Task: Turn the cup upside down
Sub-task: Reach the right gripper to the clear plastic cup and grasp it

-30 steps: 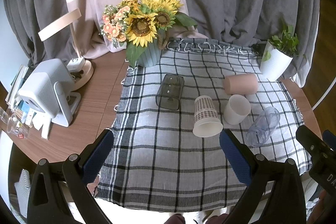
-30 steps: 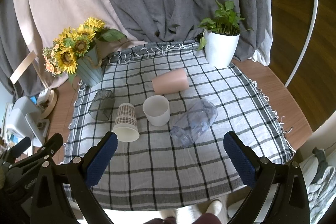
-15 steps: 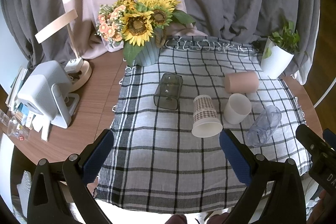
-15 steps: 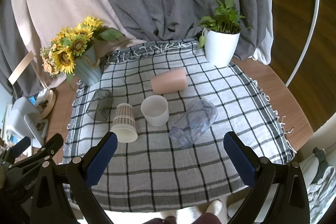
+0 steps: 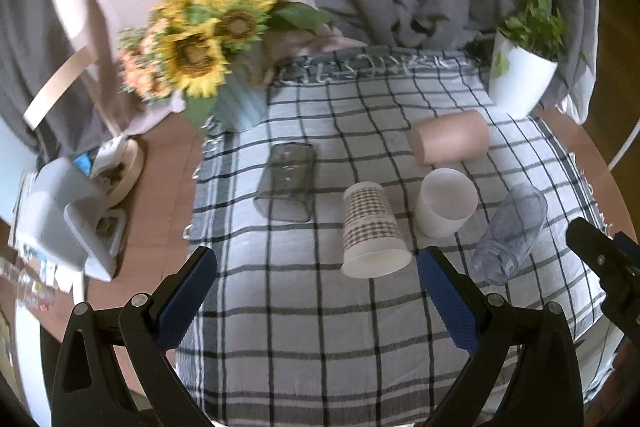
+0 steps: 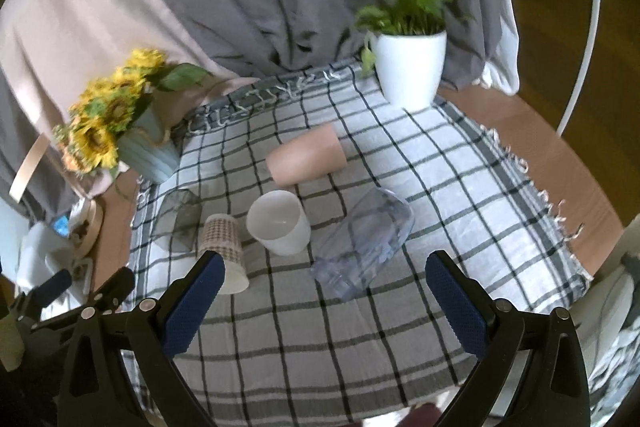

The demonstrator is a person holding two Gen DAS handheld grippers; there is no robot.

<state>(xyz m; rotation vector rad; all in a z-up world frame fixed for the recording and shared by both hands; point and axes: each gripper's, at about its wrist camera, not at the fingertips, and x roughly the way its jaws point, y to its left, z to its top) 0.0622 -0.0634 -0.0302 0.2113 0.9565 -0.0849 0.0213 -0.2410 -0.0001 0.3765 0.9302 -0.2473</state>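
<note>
1. Tablecloth (image 5: pixel 304 347): woven cloth, matt, checked, fringed at the far edge.
2. Patterned cup (image 5: pixel 372 227), ahead of left gripper: paper, matt.
3. White cup (image 6: pixel 280 223): smooth, matt plastic look.
4. Clear cup (image 6: pixel 364 243), ahead of right gripper: transparent, glossy.
5. Grey tumbler (image 5: pixel 286 183): see-through, smoky.
6. Pink cup (image 6: pixel 306 155): matt.
7. Gripper pads (image 6: pixel 194 299): blue, finely dimpled.
8. Table (image 6: pixel 520 131): wood, smooth.

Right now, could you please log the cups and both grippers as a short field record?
upright cup: white cup, mouth up
cups on their sides: pink cup, checked paper cup, clear plastic cup, grey glass
surface: plaid cloth
left gripper: open, holds nothing
right gripper: open, holds nothing
flipped so far: none
</note>
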